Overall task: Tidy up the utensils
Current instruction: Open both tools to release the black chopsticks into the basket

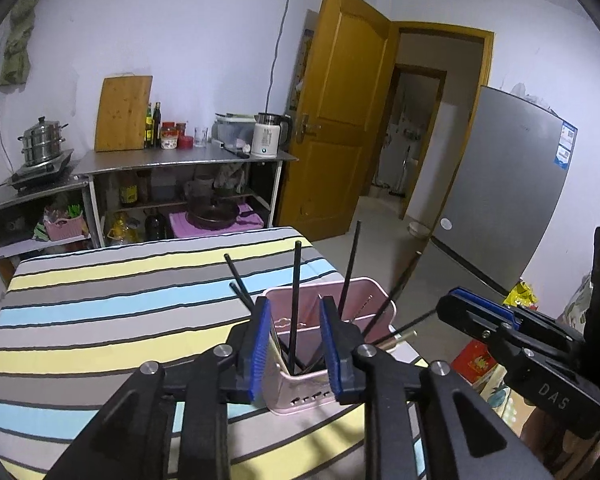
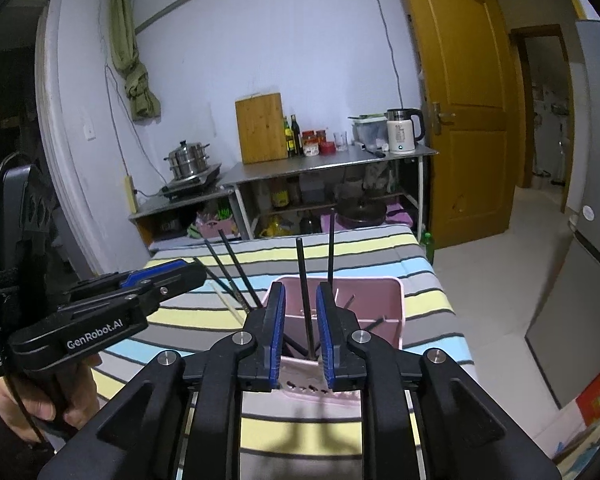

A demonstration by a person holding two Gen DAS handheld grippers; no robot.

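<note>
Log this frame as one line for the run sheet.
left gripper: open, over pink holder | right gripper: open, at holder | black chopsticks: standing in holder | surface: striped cloth

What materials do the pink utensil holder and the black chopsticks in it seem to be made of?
Pink rectangular utensil holder: probably moulded plastic, matte, with smooth walls and punched drainage slots. Thin black chopsticks: dark, uniform, slightly glossy, so perhaps plastic or lacquered wood; I cannot tell which.

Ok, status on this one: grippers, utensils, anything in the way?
Left gripper and right gripper open, both empty. Black chopsticks standing in pink holder on striped cloth. Nothing blocking.
</note>
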